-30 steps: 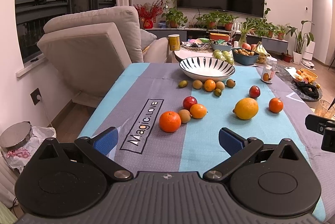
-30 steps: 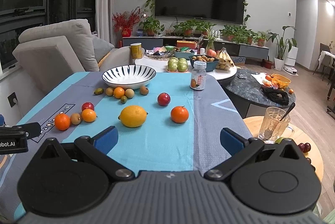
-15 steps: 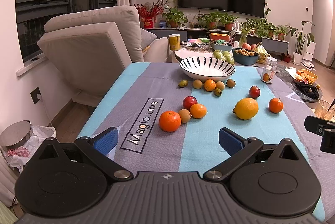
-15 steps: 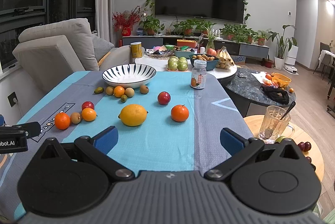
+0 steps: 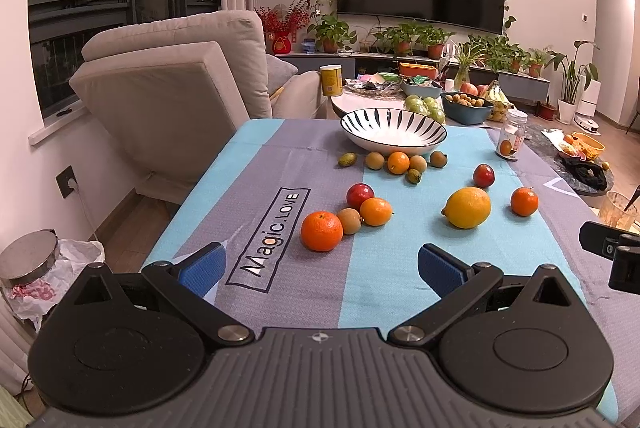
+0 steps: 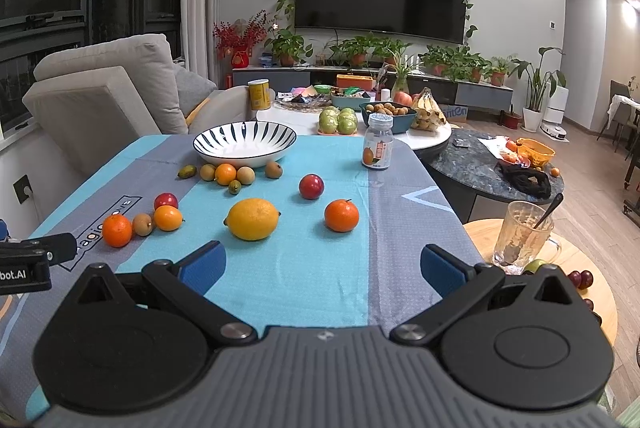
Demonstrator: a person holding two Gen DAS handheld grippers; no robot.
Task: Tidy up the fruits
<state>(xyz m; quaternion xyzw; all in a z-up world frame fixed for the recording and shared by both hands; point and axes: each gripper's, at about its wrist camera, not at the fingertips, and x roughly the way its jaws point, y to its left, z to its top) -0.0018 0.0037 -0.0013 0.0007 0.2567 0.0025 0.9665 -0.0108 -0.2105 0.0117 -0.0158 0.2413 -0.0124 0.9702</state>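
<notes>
Fruits lie loose on the blue and grey tablecloth [image 5: 384,292]. A yellow lemon [image 5: 467,207] [image 6: 252,219] lies mid-table. An orange [image 5: 321,231] [image 6: 117,230], a brown fruit and a smaller orange [image 5: 375,211] cluster with a red plum [image 5: 360,194]. Another plum [image 6: 311,186] and a tangerine [image 6: 341,215] lie to the right. Several small fruits sit in front of the empty striped bowl [image 5: 393,129] [image 6: 245,143]. My left gripper [image 5: 318,268] is open and empty above the near edge. My right gripper [image 6: 322,267] is open and empty, short of the lemon.
A small bottle [image 6: 378,147] stands at the table's far right. A glass mug with a spoon [image 6: 524,238] sits on a round wooden side table to the right. A beige armchair [image 5: 176,83] stands left. A coffee table with more fruit [image 6: 384,115] is behind the bowl.
</notes>
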